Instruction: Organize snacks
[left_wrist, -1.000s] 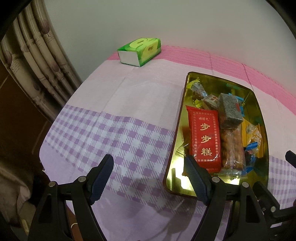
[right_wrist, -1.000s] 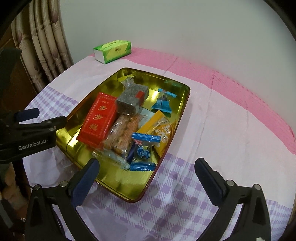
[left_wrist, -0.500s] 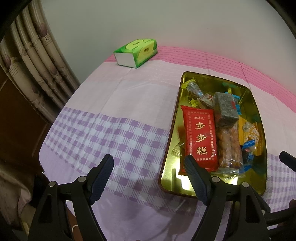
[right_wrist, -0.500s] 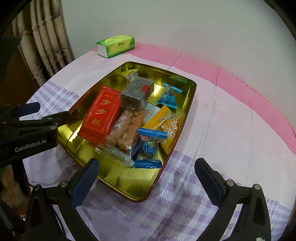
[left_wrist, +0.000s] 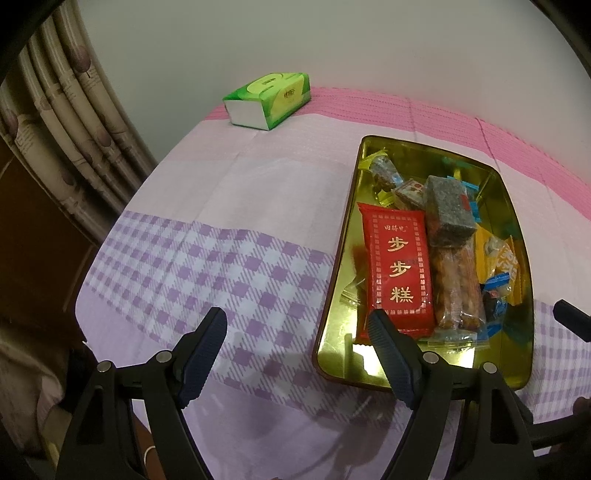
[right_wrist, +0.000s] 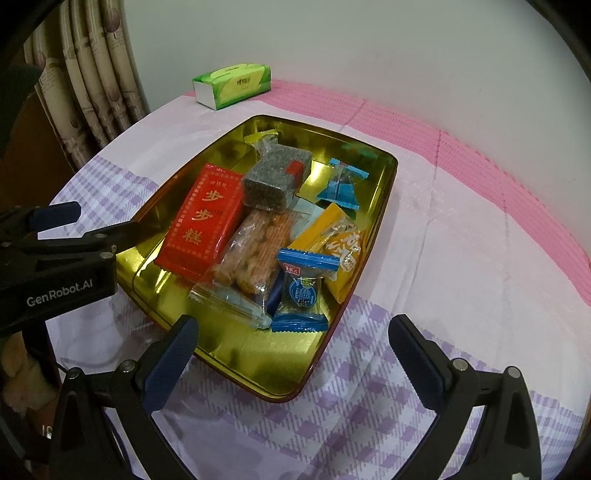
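A: Left tongs (left_wrist: 297, 334): spread wide, nothing held, poised over the checked cloth (left_wrist: 221, 266) just left of the gold tray (left_wrist: 334, 280), the right finger over the tray's near-left corner. Right tongs (right_wrist: 293, 338): also spread wide, nothing held, poised over the tray's near end.

B: Snack positions?

A: All seen inside the tray. Red packet (right_wrist: 203, 221) at left, grey block (right_wrist: 275, 181) resting partly on it and on the clear-wrapped bar (right_wrist: 255, 251). Blue candy (right_wrist: 303, 291) nearest the right tongs, yellow packet (right_wrist: 332, 243) beside it, teal wrappers (right_wrist: 341, 184) at the far right. Nothing loose is seen on the bench. Green tissue box (right_wrist: 232, 85) stands well apart at the far edge.

B: Stage?

A: Not settled. The same scene fits snacks already gathered into the tray, or a pile yet to be sorted out of it.

B: Handling notes, if a grasp is made?

A: Film wrappers are judged slippery; crimped ends should be pinched, not the bulging middles. The grey block would likely slide if whatever lies beneath is pulled. The tray is judged light, so it may shift on the cloth if its rim is caught.
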